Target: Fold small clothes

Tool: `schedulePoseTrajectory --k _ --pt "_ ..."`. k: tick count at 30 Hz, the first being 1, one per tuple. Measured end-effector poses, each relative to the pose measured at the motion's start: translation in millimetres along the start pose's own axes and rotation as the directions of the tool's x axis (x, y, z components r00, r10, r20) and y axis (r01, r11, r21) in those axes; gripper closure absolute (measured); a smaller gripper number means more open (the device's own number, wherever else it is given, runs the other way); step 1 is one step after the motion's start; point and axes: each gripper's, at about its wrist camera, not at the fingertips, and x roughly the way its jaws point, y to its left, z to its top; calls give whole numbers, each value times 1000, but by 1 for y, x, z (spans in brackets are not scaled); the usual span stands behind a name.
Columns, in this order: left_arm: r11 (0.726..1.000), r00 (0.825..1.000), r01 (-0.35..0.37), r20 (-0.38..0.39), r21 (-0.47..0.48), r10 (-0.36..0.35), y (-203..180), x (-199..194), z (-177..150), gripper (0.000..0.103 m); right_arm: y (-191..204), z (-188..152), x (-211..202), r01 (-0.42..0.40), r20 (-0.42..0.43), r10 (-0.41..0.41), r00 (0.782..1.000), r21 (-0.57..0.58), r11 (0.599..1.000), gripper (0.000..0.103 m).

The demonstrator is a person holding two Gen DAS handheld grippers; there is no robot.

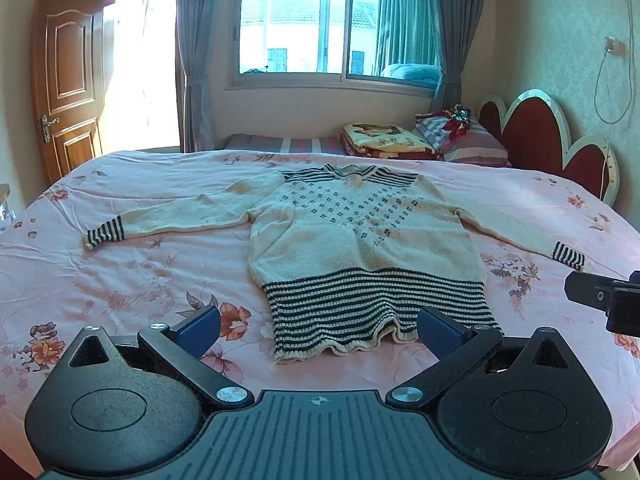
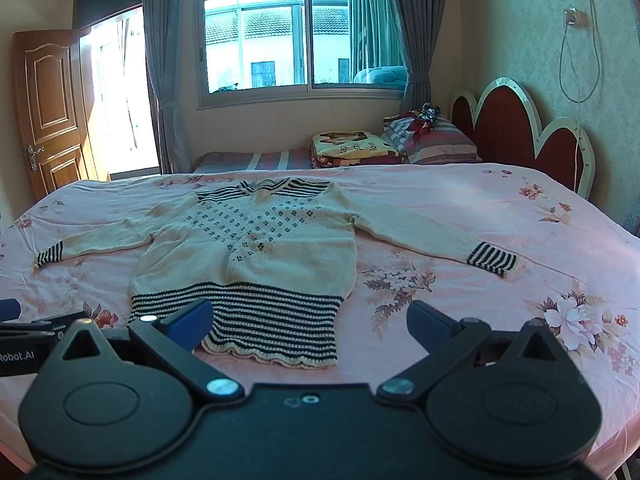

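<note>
**Sweater laid flat, folding not yet begun**

Nearest the cameras, the left gripper (image 1: pixel 319 330) hangs with its jaws spread wide and nothing between them, just short of the sweater's striped hem. The right gripper (image 2: pixel 310 326) is likewise wide open and empty, beside the left one and set toward the hem's right corner.

Beyond them the sweater (image 1: pixel 360 240) lies front-up on the bed (image 1: pixel 120 280), over a pink floral sheet. Its striped hem (image 1: pixel 376 316) faces the grippers and the V-collar points away. Both sleeves are stretched out sideways, the left cuff (image 1: pixel 105 234) and the right cuff (image 2: pixel 493 259) resting well apart from the body. The knit looks smooth, with only a slight ripple along the hem.

Judging by this layout, the garment is spread and ready, but no fold has been made: the sleeves are not turned in and the body is not doubled over, so the whole fold remains.

Farther back, a folded blanket (image 1: pixel 384 140) and pillows (image 1: pixel 472 142) sit near the headboard (image 1: pixel 532 132), under the window (image 1: pixel 332 24).
</note>
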Motion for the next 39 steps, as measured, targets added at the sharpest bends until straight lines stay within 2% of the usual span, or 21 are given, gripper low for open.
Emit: schedulePoseTrajectory --k 39 --pt "1000 1000 -16 -11 10 16 -4 2 0 0 2 -3 4 -12 -12 12 1000 13 1000 1"
